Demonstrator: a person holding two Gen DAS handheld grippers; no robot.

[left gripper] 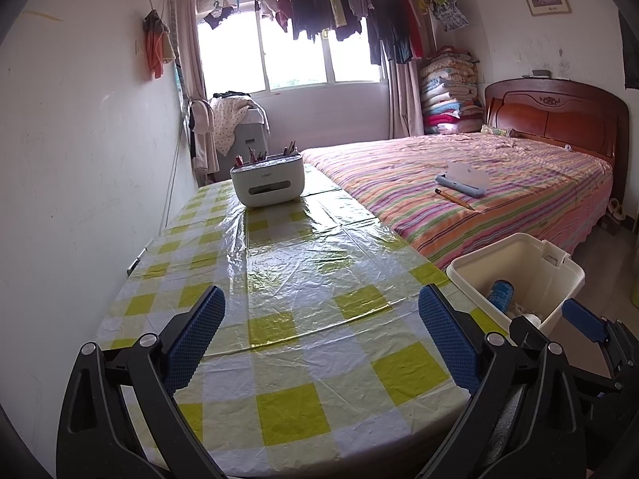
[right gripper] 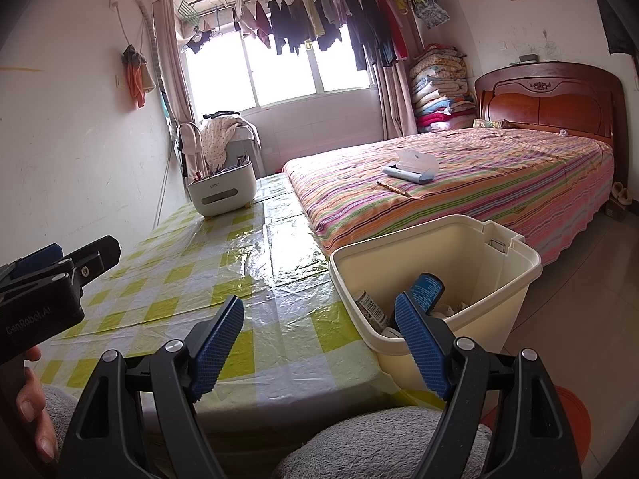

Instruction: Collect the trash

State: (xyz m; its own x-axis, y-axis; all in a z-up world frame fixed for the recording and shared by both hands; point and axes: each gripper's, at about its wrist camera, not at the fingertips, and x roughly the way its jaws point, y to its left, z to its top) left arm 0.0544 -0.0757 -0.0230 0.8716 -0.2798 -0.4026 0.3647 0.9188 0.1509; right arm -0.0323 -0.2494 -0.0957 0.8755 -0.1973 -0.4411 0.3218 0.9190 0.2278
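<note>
The cream plastic bin [right gripper: 435, 279] stands off the tabletop's [left gripper: 303, 279] right edge, likely so trash drops straight in. It holds one blue can [right gripper: 427, 289], one barcoded container [right gripper: 369, 305] and some white scraps. Both the left gripper [left gripper: 319, 339] and right gripper [right gripper: 319, 343] are spread, empty.
</note>
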